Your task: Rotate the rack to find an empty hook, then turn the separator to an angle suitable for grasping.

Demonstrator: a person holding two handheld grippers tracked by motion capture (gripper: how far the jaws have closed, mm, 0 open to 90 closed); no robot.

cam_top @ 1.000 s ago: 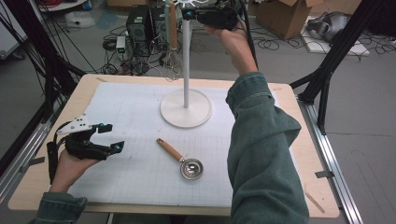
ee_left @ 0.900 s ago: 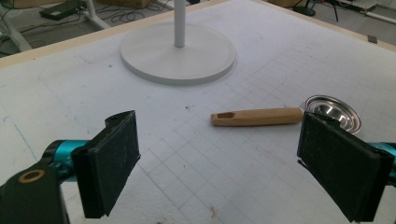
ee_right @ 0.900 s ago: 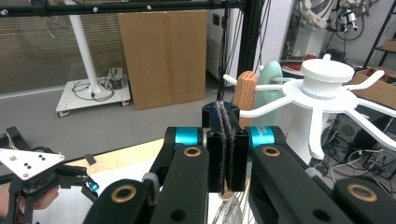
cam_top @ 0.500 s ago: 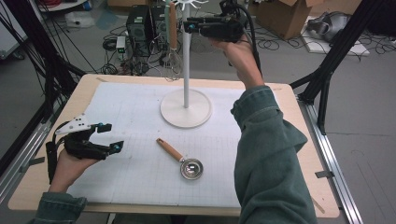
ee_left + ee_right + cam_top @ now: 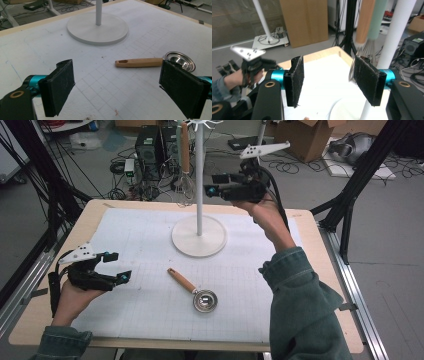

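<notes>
A metal scoop with a wooden handle point(image 5: 192, 290) lies on the white gridded mat; in the left gripper view the scoop point(image 5: 150, 61) lies just ahead of the jaws. My left gripper point(image 5: 119, 266) rests low at the mat's left side, open and empty point(image 5: 116, 92). A white stand point(image 5: 199, 236) rises at the back centre, and a wooden-handled whisk point(image 5: 184, 165) hangs from its top. My right gripper point(image 5: 212, 185) hovers right of the pole, pointing left. Its jaws point(image 5: 327, 80) have just been opening, with nothing between them. The whisk point(image 5: 364, 47) hangs beyond them.
The stand's pole point(image 5: 397, 32) stands close to the right gripper's right pad. The wooden table point(image 5: 320, 270) borders the mat, with black frame legs point(image 5: 350, 195) at its right. Computers, cables and cardboard boxes point(image 5: 300, 135) lie on the floor behind.
The right hand has come down from the stand's top to mid-height beside the pole, and its jaws have opened. The left hand and the scoop have not moved.
</notes>
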